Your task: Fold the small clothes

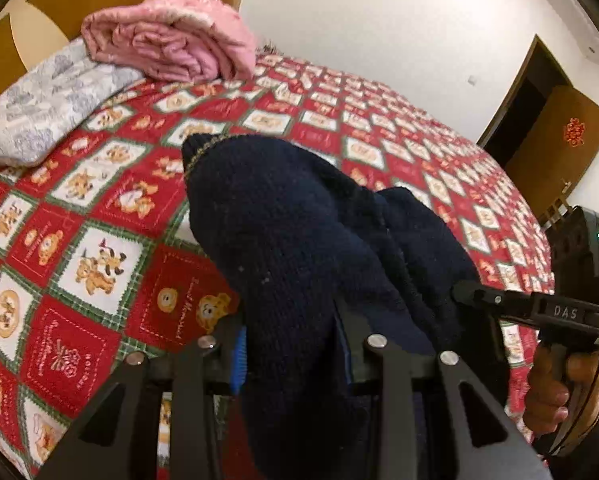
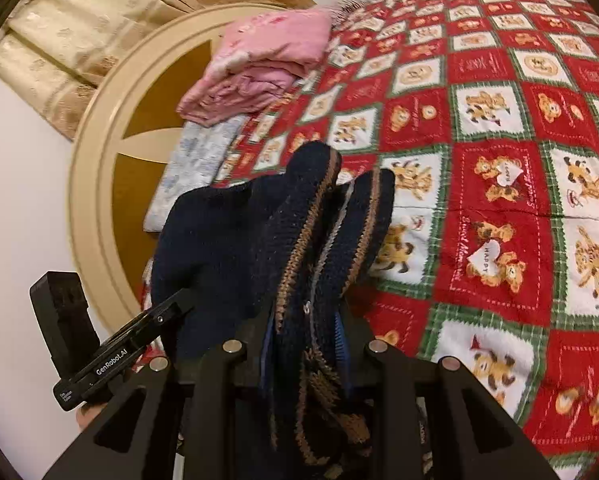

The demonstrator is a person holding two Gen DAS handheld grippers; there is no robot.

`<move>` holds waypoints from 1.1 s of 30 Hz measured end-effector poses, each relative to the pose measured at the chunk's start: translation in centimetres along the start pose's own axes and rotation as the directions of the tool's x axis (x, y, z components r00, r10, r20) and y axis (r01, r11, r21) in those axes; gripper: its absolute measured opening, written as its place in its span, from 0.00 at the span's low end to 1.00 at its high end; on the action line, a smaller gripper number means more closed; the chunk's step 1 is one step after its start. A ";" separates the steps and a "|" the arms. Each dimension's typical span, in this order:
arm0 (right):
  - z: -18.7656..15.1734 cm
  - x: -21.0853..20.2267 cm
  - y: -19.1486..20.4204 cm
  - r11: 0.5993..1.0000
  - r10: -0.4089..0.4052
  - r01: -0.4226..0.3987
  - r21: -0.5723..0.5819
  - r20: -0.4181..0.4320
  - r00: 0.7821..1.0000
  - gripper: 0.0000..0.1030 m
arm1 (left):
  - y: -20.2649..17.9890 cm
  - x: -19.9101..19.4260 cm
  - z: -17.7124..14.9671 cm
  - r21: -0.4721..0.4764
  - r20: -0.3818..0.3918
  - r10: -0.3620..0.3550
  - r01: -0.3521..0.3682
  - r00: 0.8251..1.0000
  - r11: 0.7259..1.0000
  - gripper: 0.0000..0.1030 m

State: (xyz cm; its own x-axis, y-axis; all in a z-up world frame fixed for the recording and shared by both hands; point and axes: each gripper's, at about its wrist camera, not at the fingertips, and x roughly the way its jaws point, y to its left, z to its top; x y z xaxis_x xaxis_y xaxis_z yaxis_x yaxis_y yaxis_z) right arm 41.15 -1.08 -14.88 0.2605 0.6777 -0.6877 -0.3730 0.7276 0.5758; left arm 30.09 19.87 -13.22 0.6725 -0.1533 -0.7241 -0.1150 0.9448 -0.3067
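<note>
A small navy knitted garment (image 1: 291,248) with tan-striped edging hangs bunched between my two grippers, above a red patchwork bedspread (image 1: 99,240). My left gripper (image 1: 295,344) is shut on its plain navy part; the blue finger pads (image 1: 238,360) press the knit. My right gripper (image 2: 305,344) is shut on the striped edge of the same garment (image 2: 299,240). The right gripper also shows at the right of the left wrist view (image 1: 471,294), touching the garment. The left gripper shows at the lower left of the right wrist view (image 2: 179,300).
A folded pink blanket (image 1: 171,40) lies on a grey-white floral pillow (image 1: 47,108) at the head of the bed, by a round cream headboard (image 2: 95,152). The bedspread (image 2: 499,200) stretches wide beyond the garment. A brown door (image 1: 559,136) stands past the bed.
</note>
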 end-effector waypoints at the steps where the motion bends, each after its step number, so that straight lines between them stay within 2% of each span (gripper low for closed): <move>1: 0.2 0.4 -0.3 1.000 -0.016 0.016 0.002 -0.001 1.000 0.26 | 0.3 0.6 0.0 -0.004 -0.011 0.004 -0.004 1.000 1.000 0.36; 6: 0.9 2.2 -2.2 0.997 -0.069 0.069 0.023 -0.011 0.998 0.26 | 1.2 1.6 -0.1 -0.012 -0.008 -0.006 0.006 1.000 1.000 0.39; 11: 0.8 3.2 -4.0 0.995 -0.088 0.089 0.047 -0.028 0.996 0.26 | 0.8 1.8 -0.6 0.032 0.015 0.019 -0.019 1.000 0.999 0.44; 14: 0.5 3.8 -4.8 0.994 -0.090 0.092 0.058 -0.047 0.995 0.27 | 0.5 1.7 -1.1 0.065 0.036 0.056 -0.058 0.998 0.996 0.51; 16: 0.5 3.9 -4.7 0.995 -0.093 0.095 0.043 -0.049 0.994 0.29 | 0.7 1.5 -1.3 0.049 0.041 0.065 -0.067 0.997 0.997 0.57; 18: 0.5 3.5 -4.5 0.994 -0.104 0.106 0.039 -0.052 0.993 0.39 | 1.1 1.0 -1.2 0.024 0.037 0.087 -0.088 0.996 0.996 0.68; 20: 0.2 2.7 -4.5 0.990 -0.131 0.133 0.047 -0.052 0.990 0.46 | 1.3 0.3 -1.4 0.002 0.035 0.099 -0.099 0.994 0.995 0.69; 22: -0.2 1.8 -4.2 0.988 -0.152 0.154 0.031 -0.046 0.987 0.47 | 1.4 -0.7 -1.7 -0.018 0.033 0.115 -0.115 0.993 0.993 0.71; 24: -0.9 0.6 -3.9 0.979 -0.204 0.204 0.018 -0.026 0.979 0.56 | 1.5 -1.7 -2.3 -0.041 0.032 0.127 -0.125 0.991 0.991 0.72; 27: -2.0 -1.9 -2.9 0.972 -0.236 0.236 -0.003 0.017 0.972 0.56 | 1.0 -3.8 -3.5 -0.052 0.053 0.126 -0.123 0.991 0.991 0.72; 30: -3.7 -5.2 -0.6 0.954 -0.286 0.293 -0.061 0.096 0.953 0.56 | -0.1 -6.9 -4.7 -0.042 0.109 0.127 -0.123 0.986 0.992 0.73; 31: -4.3 -6.2 0.2 0.945 -0.305 0.316 -0.082 0.126 0.944 0.56 | -0.6 -8.0 -5.2 -0.033 0.132 0.130 -0.127 0.983 0.991 0.75; 33: -6.2 -8.8 2.3 0.909 -0.368 0.397 -0.123 0.207 0.906 0.56 | -1.6 -10.0 -5.9 -0.019 0.178 0.138 -0.136 0.974 0.990 0.81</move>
State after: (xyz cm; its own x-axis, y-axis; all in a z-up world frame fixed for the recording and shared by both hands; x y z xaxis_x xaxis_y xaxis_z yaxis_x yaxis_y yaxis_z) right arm 32.46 -6.01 -10.30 0.5579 0.3686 -0.7435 -0.3456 0.9177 0.1957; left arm 19.28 18.23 -9.13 0.7694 0.0321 -0.6379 -0.2193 0.9513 -0.2166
